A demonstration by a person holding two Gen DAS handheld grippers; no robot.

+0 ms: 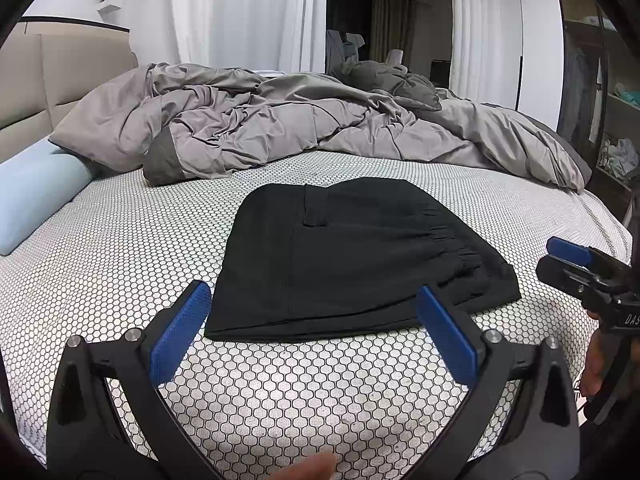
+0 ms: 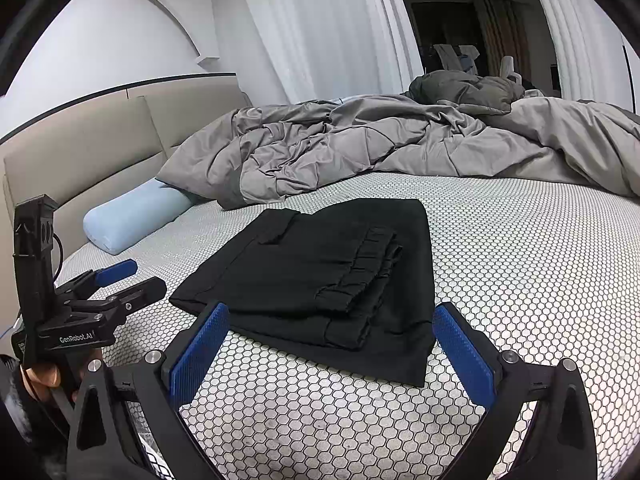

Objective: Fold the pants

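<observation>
You are working in a bedroom, at a bed (image 1: 120,264) spread with a white honeycomb-patterned cover, a padded headboard (image 2: 80,152) at one side and white curtains (image 1: 248,12) behind. A rumpled grey duvet (image 1: 280,120) fills the far half, and a pale blue bolster (image 2: 132,216) lies by the headboard. The black pants (image 1: 344,260) sit on the near half, already a compact folded rectangle, flat on the cover with the gathered waistband (image 2: 360,272) lying on top. Your left gripper (image 1: 314,336) hangs over the cover with its jaws spread wide, gripping nothing; the near edge of the pants lies just ahead, between the two blue pads. Your right gripper (image 2: 330,354) is likewise spread and empty, with the near corner of the bundle straight ahead and close. Seen from the left, the bundle's long axis runs away from you and slightly rightward, the waistband on your right-hand side, so the right gripper looks nearer that end and the left nearer the plain folded edge. By the look of it the folding is done or nearly so. In the right view the left gripper's body reads "GenRobot.AI"; in the left view the right one shows "DAS", the rest cut off.
</observation>
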